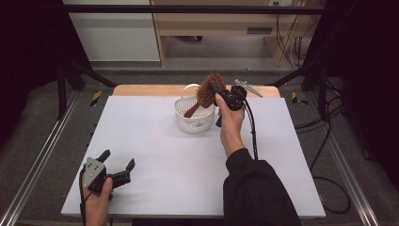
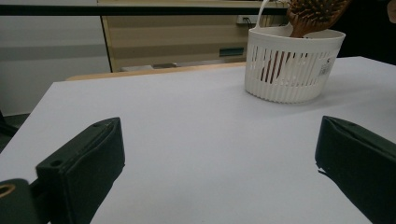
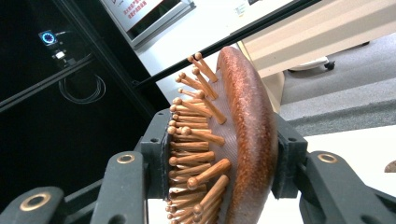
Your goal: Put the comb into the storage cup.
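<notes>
While my left claw (image 1: pixel 115 165) is idling agape on the counter (image 1: pixel 150 141), my right claw (image 3: pixel 219 158) is clamping the hairbrush (image 1: pixel 205 92) head, handle dipping into the basket (image 1: pixel 193 115); next, judging: lowering or lifting clear.

A white table (image 1: pixel 155 155) stands before a pale wooden cabinet (image 1: pixel 211 23), with black cables (image 1: pixel 329 141) on grey floor.

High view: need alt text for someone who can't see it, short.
The right gripper holds a wooden hairbrush by its head, handle angled down into a white slatted basket near the far edge of a white table. The left gripper rests open at the near left corner, holding nothing.
</notes>
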`<state>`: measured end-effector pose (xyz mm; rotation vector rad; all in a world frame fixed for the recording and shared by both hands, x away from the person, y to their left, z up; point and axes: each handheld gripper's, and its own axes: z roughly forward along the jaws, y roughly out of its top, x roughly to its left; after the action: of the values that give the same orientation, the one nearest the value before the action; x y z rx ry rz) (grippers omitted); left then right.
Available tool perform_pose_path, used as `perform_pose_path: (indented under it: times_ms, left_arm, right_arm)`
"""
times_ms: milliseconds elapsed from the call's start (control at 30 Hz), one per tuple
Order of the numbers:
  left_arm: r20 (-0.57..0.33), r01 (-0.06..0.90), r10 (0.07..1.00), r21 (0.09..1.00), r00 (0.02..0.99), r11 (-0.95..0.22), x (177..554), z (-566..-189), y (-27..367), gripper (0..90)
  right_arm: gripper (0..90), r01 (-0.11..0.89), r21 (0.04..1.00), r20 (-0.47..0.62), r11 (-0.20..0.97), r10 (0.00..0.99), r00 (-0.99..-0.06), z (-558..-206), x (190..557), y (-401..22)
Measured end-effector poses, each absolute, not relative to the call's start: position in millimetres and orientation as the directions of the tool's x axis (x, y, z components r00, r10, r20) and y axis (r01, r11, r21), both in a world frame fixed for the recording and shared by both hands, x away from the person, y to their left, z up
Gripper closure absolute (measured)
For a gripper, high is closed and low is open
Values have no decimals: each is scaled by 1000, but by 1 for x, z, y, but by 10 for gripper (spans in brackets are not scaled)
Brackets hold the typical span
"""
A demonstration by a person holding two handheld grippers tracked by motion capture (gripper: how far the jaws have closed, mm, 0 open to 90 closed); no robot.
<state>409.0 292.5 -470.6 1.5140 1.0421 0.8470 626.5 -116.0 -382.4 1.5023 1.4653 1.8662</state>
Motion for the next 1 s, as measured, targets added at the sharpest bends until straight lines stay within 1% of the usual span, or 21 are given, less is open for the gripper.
perform_pose_path:
  times_ms: [1000]
  left_arm:
    - [-13,180,928,982,373,-59,409,-471,292,15]
  right_arm:
    - [511,349,832,548,-432,740,-390,-392,628,-113]
